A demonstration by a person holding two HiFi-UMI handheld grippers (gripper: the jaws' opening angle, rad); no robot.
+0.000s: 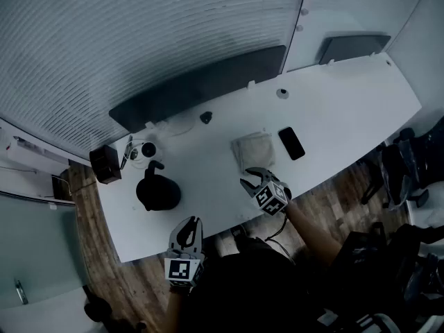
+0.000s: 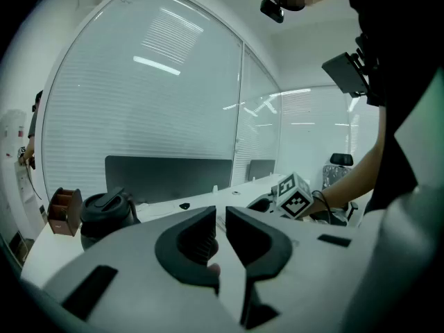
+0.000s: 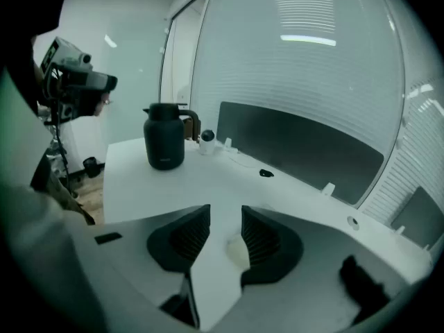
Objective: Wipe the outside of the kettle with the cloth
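The black kettle [image 1: 158,191] stands upright with its lid on at the left of the white table [image 1: 347,109]; it also shows in the left gripper view [image 2: 105,215] and the right gripper view [image 3: 165,136]. A pale folded cloth [image 1: 253,148] lies flat mid-table. My right gripper [image 1: 250,176] hovers just short of the cloth's near edge. It is open [image 3: 225,214], with a pale bit of cloth [image 3: 237,250] showing beside one finger and not pinched. My left gripper [image 1: 187,222] hangs at the table's front edge, right of the kettle. It is shut [image 2: 220,217] and empty.
A black phone [image 1: 291,143] lies right of the cloth. A brown box [image 1: 105,164] and a small white device [image 1: 148,150] with a cable sit behind the kettle. A small dark object [image 1: 205,116] lies further back. Dark screens [image 1: 201,85] line the far edge. Chairs [image 1: 402,172] stand right.
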